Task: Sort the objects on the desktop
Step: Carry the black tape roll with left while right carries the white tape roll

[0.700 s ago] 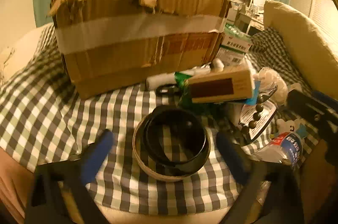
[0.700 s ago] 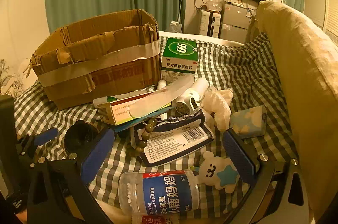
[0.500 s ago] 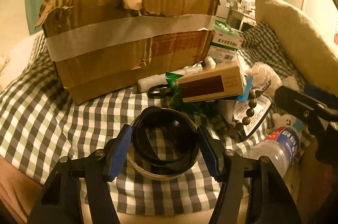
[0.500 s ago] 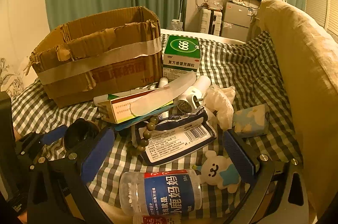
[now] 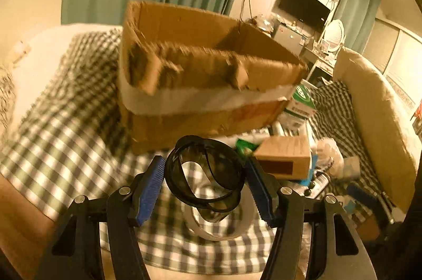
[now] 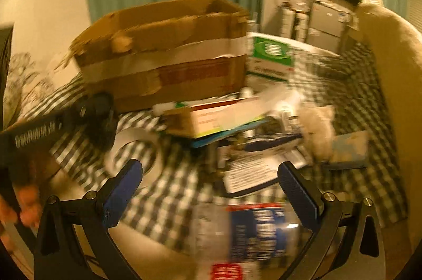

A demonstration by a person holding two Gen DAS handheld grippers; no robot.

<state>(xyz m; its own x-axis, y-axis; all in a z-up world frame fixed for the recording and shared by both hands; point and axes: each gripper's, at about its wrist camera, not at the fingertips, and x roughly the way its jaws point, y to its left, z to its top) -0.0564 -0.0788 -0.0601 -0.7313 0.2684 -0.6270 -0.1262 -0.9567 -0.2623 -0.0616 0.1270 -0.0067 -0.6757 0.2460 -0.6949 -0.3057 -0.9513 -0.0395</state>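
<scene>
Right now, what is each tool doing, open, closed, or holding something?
Left tool: closed on the dark plastic ring, lifted off the tape roll.
Right tool: open, holding nothing.

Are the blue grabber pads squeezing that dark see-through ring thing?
Touching. In the left wrist view both blue pads of the left gripper press the dark ring's sides, holding it above the tape roll.

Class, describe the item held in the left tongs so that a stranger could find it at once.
Start at the big torn cardboard box on the checked cloth. Just in front of it, the left tongs grip a dark ring and hold it above a pale tape roll. Unlike that pale roll, it is smoky, see-through and lifted off the cloth.
</scene>
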